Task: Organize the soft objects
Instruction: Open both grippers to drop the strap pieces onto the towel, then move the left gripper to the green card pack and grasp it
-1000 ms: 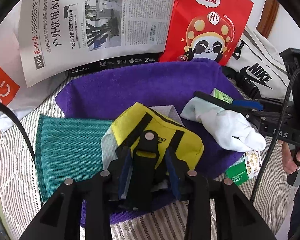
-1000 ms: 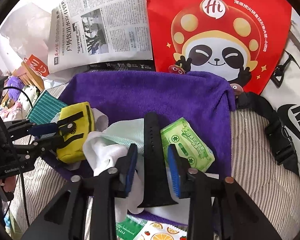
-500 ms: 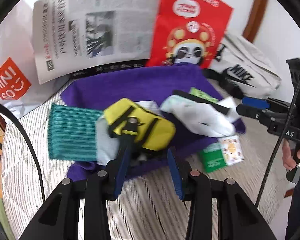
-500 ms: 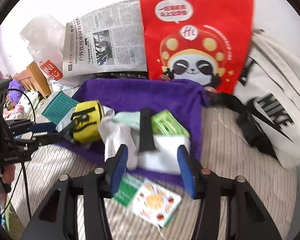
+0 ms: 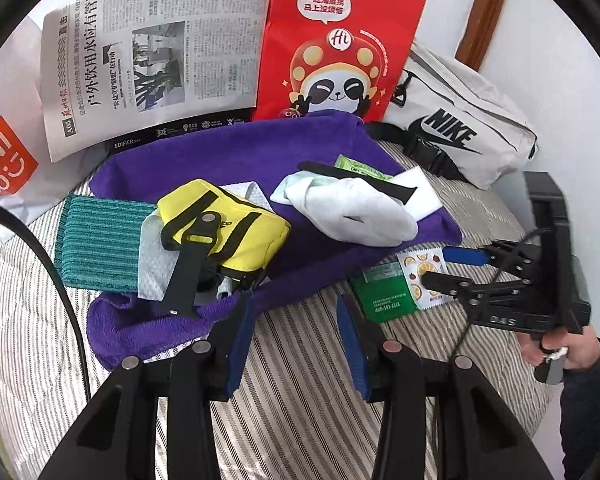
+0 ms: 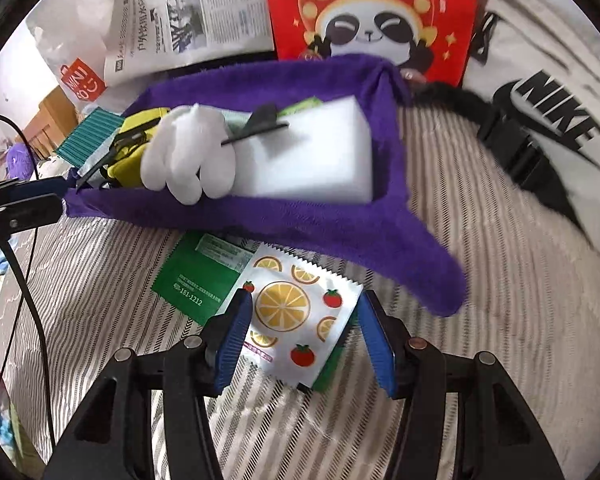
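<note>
Left wrist view: left gripper (image 5: pixel 296 344) has its jaws apart with nothing between them, over the striped bedding (image 5: pixel 300 400) at the near edge of the purple towel (image 5: pixel 220 160).
Right gripper (image 6: pixel 306 340): jaws apart, opened wider over the last second; they straddle the fruit-print sachet (image 6: pixel 296 312), pads not pressing it.
Fruit-print sachet: flat on the bedding, overlapping a green packet (image 6: pixel 196 276), just off the towel's edge.
Purple towel: holds a yellow pouch (image 5: pixel 228 228), white glove (image 5: pixel 352 212), white sponge block (image 6: pixel 308 152), two black straps and a green wipes pack (image 5: pixel 360 166).
Teal cloth (image 5: pixel 100 240): at the towel's left edge, partly under the pouch side.
Background: newspaper (image 5: pixel 152 60), red panda bag (image 5: pixel 340 40), white Nike bag (image 5: pixel 460 128).
</note>
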A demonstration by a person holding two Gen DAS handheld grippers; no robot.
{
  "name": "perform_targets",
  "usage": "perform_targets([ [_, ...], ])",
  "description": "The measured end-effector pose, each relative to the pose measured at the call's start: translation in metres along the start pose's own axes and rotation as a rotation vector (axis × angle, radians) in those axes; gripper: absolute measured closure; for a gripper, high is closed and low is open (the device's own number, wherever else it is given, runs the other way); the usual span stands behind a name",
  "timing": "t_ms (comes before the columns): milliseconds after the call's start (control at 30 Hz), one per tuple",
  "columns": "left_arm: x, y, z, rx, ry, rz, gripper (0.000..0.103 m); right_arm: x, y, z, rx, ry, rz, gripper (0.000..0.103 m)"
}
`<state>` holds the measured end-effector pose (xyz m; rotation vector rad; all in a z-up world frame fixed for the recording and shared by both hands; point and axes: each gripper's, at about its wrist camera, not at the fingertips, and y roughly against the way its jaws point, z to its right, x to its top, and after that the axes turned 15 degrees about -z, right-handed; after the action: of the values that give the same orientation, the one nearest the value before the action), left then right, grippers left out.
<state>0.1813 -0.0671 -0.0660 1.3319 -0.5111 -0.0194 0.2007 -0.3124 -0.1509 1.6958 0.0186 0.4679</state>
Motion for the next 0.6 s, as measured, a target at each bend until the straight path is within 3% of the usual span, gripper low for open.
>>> perform_targets([
  [233,0.0,0.002,-0.001,-0.004,-0.001,0.007,0.063,0.004,-0.006,-0.014,-0.057,0.031,0.021,0.037],
  [367,-0.002,0.0,-0.001,-0.008,-0.002,0.005,0.063,-0.002,-0.004,-0.025,-0.095,0.085,0.06,0.051],
  [467,-0.003,-0.002,0.0,-0.011,0.001,0.002,0.063,-0.004,0.003,-0.019,-0.062,0.069,0.07,0.082],
  [600,-0.004,-0.006,0.003,-0.012,-0.002,-0.005,0.063,-0.006,0.01,-0.011,0.009,0.047,0.073,0.09],
])
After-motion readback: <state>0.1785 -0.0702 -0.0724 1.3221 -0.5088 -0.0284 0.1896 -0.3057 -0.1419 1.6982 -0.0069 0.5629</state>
